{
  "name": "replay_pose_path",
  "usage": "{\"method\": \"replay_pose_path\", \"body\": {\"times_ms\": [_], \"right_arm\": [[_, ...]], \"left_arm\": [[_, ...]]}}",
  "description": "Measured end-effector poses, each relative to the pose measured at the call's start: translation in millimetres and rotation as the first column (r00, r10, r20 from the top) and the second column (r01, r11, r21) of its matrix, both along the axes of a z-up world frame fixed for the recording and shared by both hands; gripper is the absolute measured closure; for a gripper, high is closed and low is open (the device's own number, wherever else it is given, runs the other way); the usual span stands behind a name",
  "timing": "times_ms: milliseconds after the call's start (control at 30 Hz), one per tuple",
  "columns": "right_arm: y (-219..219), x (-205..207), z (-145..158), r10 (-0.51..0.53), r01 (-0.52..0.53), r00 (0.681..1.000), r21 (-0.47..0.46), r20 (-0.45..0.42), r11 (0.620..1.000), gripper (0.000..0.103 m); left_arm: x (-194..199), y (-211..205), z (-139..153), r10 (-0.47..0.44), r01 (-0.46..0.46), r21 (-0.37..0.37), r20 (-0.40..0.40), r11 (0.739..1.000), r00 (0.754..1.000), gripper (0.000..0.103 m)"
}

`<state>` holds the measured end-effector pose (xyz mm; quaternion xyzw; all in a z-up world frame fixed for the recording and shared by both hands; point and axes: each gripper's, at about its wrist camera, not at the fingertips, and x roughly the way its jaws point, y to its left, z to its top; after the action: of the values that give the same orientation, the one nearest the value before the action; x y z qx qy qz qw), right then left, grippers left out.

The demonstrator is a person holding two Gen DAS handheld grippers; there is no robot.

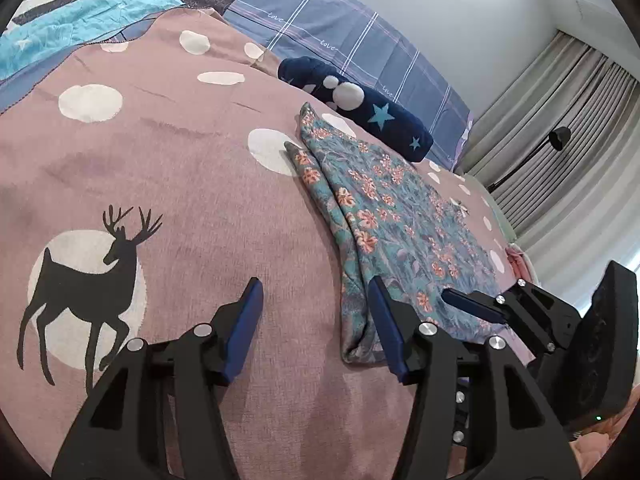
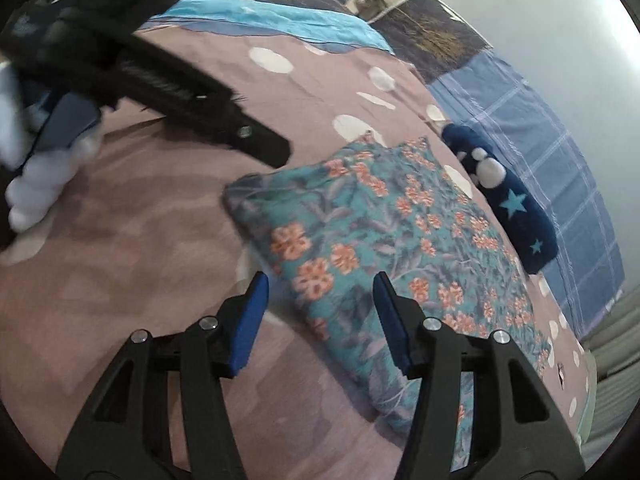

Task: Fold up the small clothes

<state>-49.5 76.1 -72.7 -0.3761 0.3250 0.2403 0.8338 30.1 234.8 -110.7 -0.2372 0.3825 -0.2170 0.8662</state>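
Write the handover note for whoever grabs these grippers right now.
Left gripper: open, empty, over the bedspread just left of the floral garment.
Right gripper: open, empty, above the garment's near edge.
Garment: lying on the bed, already folded over, with a doubled edge along its left side. A navy star piece lies beyond it by the pillow.
Done: at least one fold.
Left: probably a further fold, then the navy piece if it needs folding.

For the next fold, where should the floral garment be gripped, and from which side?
Probably at the near hem of the floral garment, coming in from the near edge. It lies flat and already folded lengthwise, its doubled corner just ahead of the open right gripper. The left gripper is also open.
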Motion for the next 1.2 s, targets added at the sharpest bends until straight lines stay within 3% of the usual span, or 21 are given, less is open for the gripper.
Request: {"method": "replay_pose_path", "body": {"times_ms": [367,667,833,933,1033,1200], "right_arm": [[7,15,-3,-0.049,0.049,0.999,0.027,-0.012,0.998,0.046],[34,14,-9,-0.047,0.052,0.992,-0.041,0.114,0.998,0.046],[28,8,-10,-0.055,0.06,0.991,-0.039,0.119,0.997,0.046],[30,9,-11,-0.055,0.061,0.99,-0.049,0.126,0.997,0.046],[34,12,-12,-0.058,0.066,0.989,-0.053,0.134,0.996,0.046],[25,6,-9,-0.077,0.08,0.992,-0.035,0.096,0.996,0.046]], "left_arm": [[1,2,-6,-0.026,0.026,-0.066,0.003,0.997,1.0,0.036],[2,20,-12,0.0,-0.002,-0.193,-0.01,0.981,1.0,0.035],[9,19,-5,-0.009,0.004,-0.197,-0.026,0.98,1.0,0.035],[23,10,10,-0.053,0.048,-0.197,-0.018,0.979,0.998,0.035],[52,-11,25,-0.124,0.121,-0.127,-0.02,0.984,0.992,0.035],[111,-38,4,-0.214,0.196,-0.138,-0.127,0.971,0.969,0.035]]}}
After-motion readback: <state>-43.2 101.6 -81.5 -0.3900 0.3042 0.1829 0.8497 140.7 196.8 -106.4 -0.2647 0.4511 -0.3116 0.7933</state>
